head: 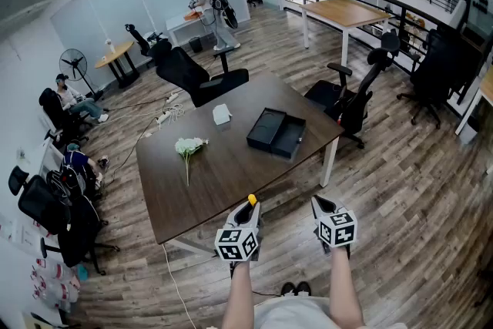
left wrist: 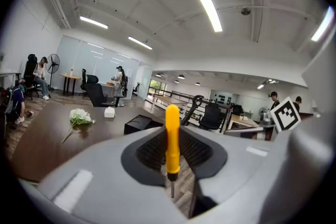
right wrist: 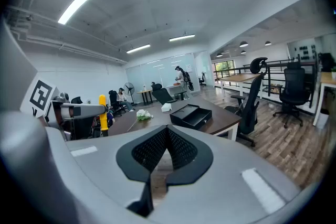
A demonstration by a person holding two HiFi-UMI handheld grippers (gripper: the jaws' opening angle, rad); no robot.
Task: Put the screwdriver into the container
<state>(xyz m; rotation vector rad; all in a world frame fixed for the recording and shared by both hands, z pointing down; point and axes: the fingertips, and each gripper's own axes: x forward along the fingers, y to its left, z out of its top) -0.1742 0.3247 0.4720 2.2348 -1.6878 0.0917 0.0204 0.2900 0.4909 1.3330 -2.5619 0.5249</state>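
Note:
A yellow-handled screwdriver (left wrist: pixel 172 144) stands upright between the jaws of my left gripper (left wrist: pixel 173 165), which is shut on it, metal tip pointing down. In the head view the left gripper (head: pixel 249 206) hovers off the table's near edge, with the screwdriver's yellow handle (head: pixel 251 200) poking out. The container, an open black box (head: pixel 276 133), lies on the dark table (head: pixel 231 173) towards its far right. My right gripper (head: pixel 320 206) hangs beside the left one, shut with nothing in it (right wrist: pixel 167 131). The right gripper view also catches the box (right wrist: pixel 191 115) and the screwdriver (right wrist: pixel 103 118).
A white flower bunch (head: pixel 189 146) and a white tissue box (head: pixel 222 114) lie on the table, left of the container. Black office chairs (head: pixel 356 100) stand at the table's far and right sides. People sit and stand far off at the room's left and back.

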